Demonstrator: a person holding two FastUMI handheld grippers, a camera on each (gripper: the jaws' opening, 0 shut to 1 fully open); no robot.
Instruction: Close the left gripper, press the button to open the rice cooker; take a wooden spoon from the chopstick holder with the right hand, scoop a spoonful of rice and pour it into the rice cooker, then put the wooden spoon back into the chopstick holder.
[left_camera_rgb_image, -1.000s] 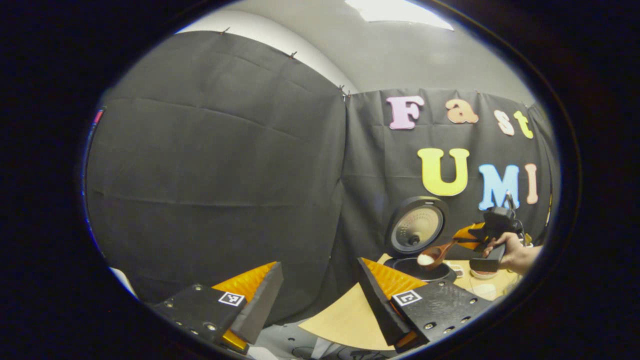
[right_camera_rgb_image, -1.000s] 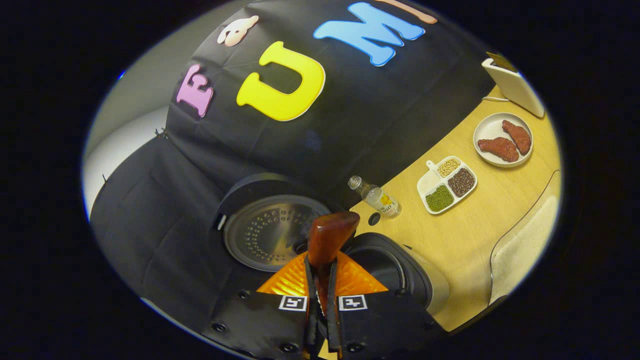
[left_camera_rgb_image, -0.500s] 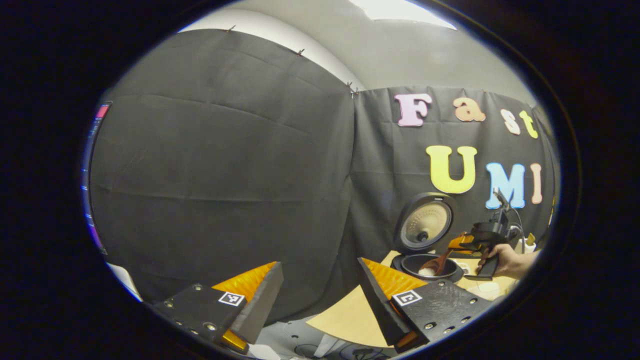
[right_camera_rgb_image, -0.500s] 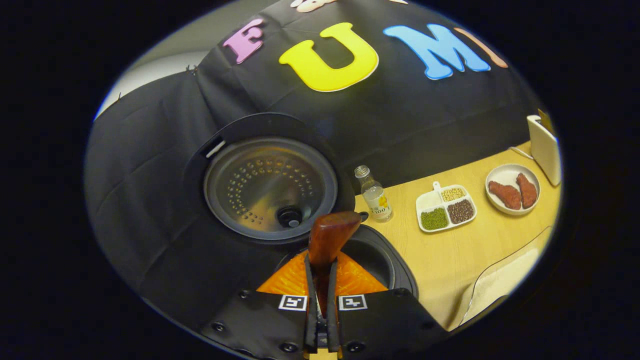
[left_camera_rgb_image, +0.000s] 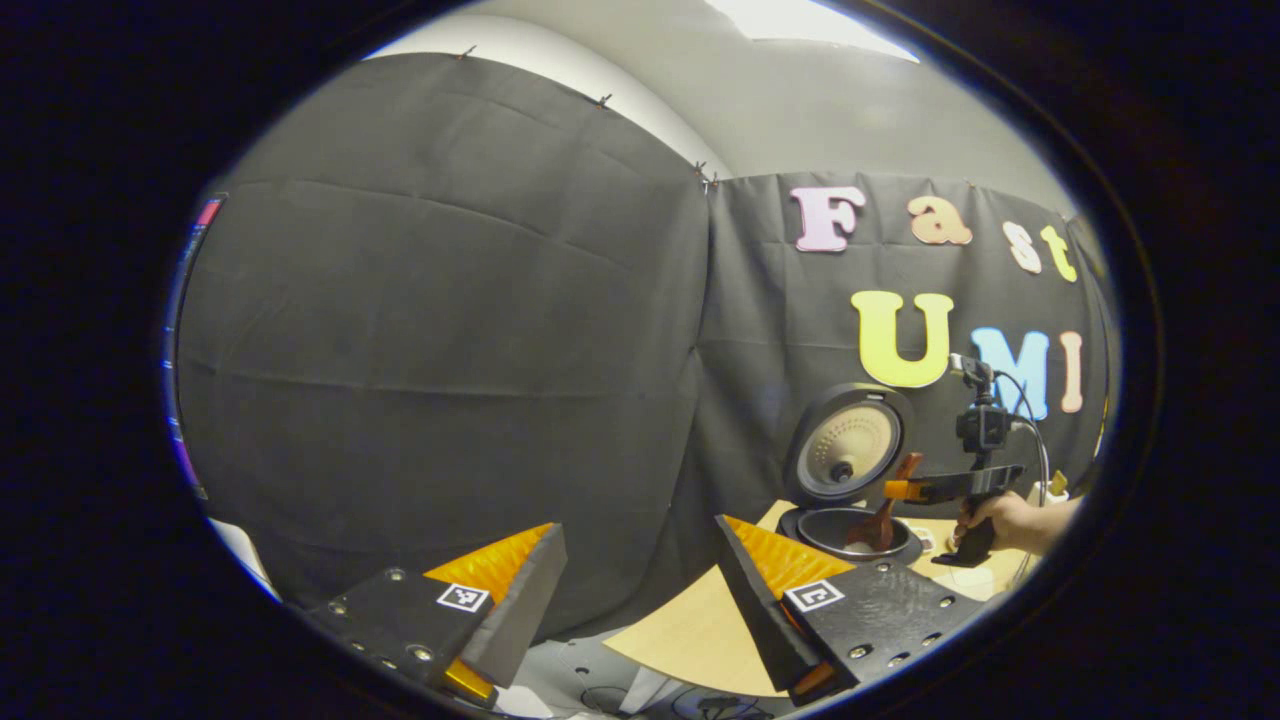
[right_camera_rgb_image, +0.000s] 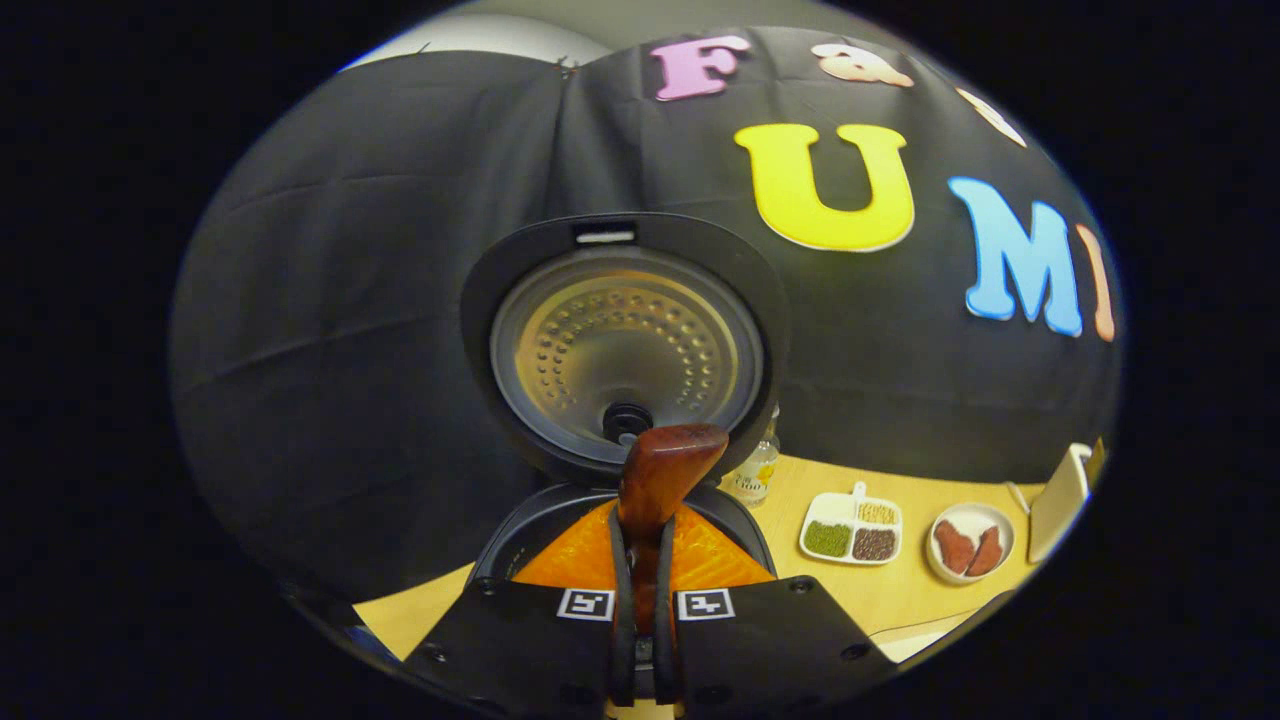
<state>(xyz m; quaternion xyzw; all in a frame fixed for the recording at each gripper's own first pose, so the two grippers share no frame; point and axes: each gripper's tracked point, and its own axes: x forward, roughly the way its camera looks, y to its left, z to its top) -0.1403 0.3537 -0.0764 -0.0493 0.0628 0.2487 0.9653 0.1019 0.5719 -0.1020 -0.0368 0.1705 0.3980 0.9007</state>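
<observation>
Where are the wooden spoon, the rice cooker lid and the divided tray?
wooden spoon (right_camera_rgb_image: 655, 478), right gripper view, on its handle.
rice cooker lid (right_camera_rgb_image: 625, 345), right gripper view, on its inner plate.
divided tray (right_camera_rgb_image: 829, 510), right gripper view, on its white compartment.

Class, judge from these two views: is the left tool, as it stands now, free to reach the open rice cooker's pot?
Probably not yet. The left tool hangs open, well back from the rice cooker, and the right tool holds the wooden spoon down in the pot, blocking the opening.

The left gripper (left_camera_rgb_image: 635, 585) hangs level with its jaws spread wide, nothing between them. The right gripper (right_camera_rgb_image: 640, 560) has its jaws clamped tight on the spoon (right_camera_rgb_image: 660, 470) handle. In the left gripper view, a hand (left_camera_rgb_image: 1010, 520) grips the right gripper's handle, body level.
</observation>
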